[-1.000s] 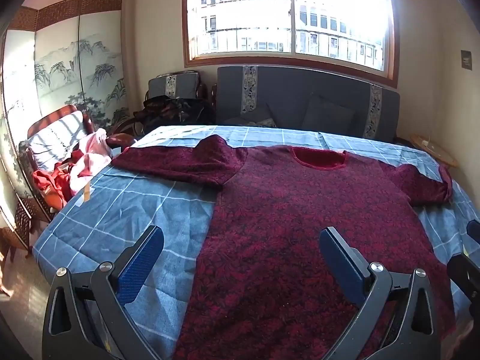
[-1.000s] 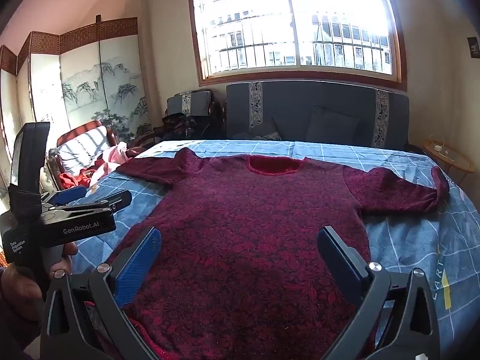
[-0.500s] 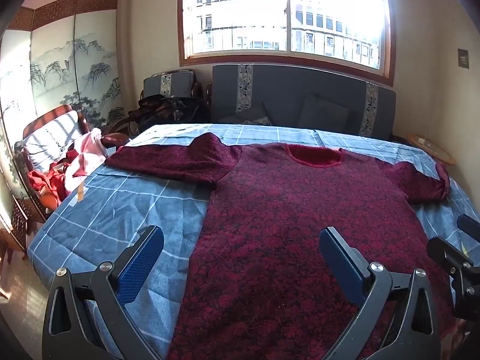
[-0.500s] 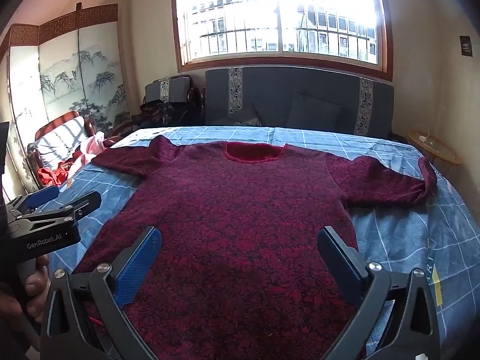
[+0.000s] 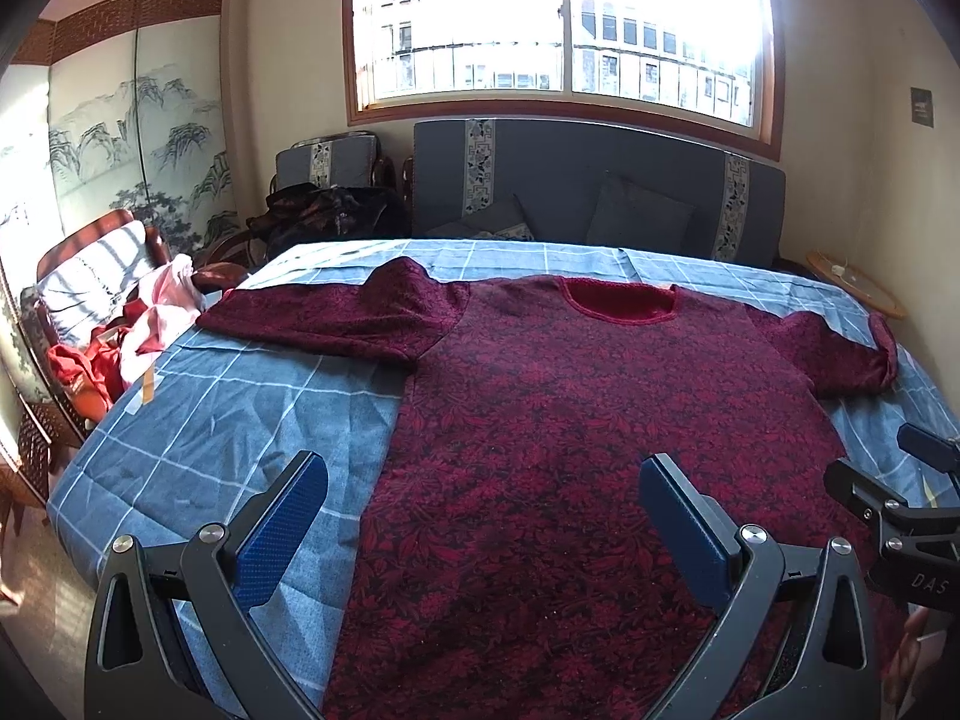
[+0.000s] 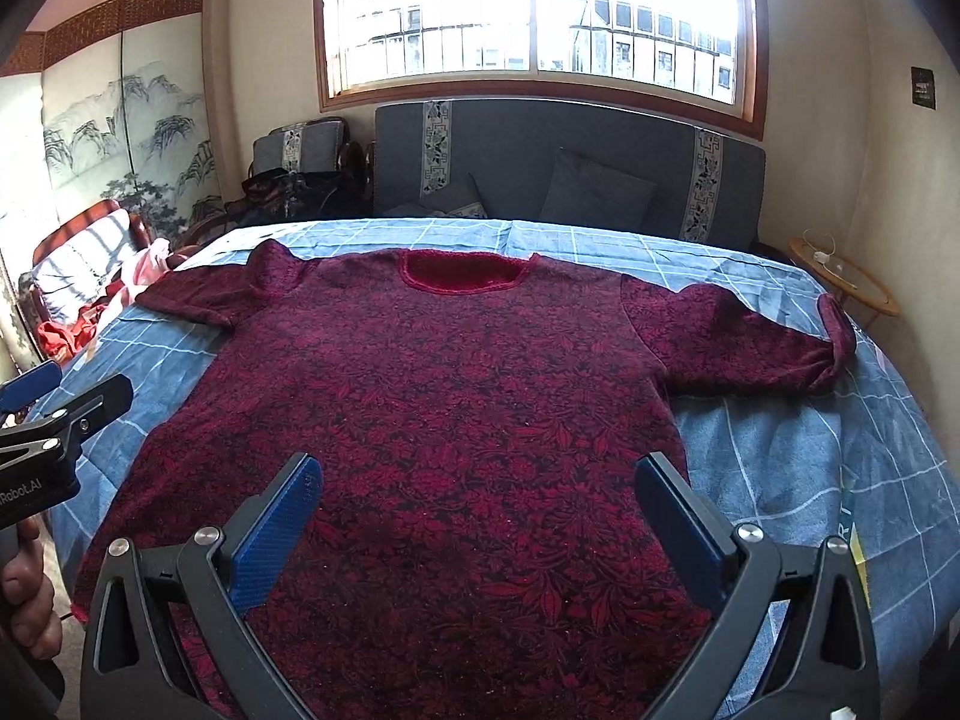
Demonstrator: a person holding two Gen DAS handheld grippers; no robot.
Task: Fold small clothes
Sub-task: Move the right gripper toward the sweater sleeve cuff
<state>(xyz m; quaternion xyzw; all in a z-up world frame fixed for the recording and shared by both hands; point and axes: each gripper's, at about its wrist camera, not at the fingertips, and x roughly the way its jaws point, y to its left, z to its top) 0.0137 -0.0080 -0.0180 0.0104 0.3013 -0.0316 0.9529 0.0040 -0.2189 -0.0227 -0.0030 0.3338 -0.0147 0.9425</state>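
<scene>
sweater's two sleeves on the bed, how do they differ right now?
The sleeve near the chair side lies flat with its cuff end open and straight; the sleeve near the round side table ends in a cuff rolled back on itself. The first reaches toward the pile of pink and red clothes; the second reaches the bed's opposite edge. Both are spread outward on the blue checked bedcover, same dark red leaf pattern, untouched by either gripper.

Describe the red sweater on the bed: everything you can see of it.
The sweater is dark red with a darker leaf pattern, seemingly of thick knit. It has a round neck with a brighter red lining showing inside, and lies flat and unfolded on the blue checked bedspread, neck toward the window, both sleeves spread sideways. The sleeve on the right in the right wrist view is turned up at the cuff. Both grippers hover open above its lower body; nothing grips it.
</scene>
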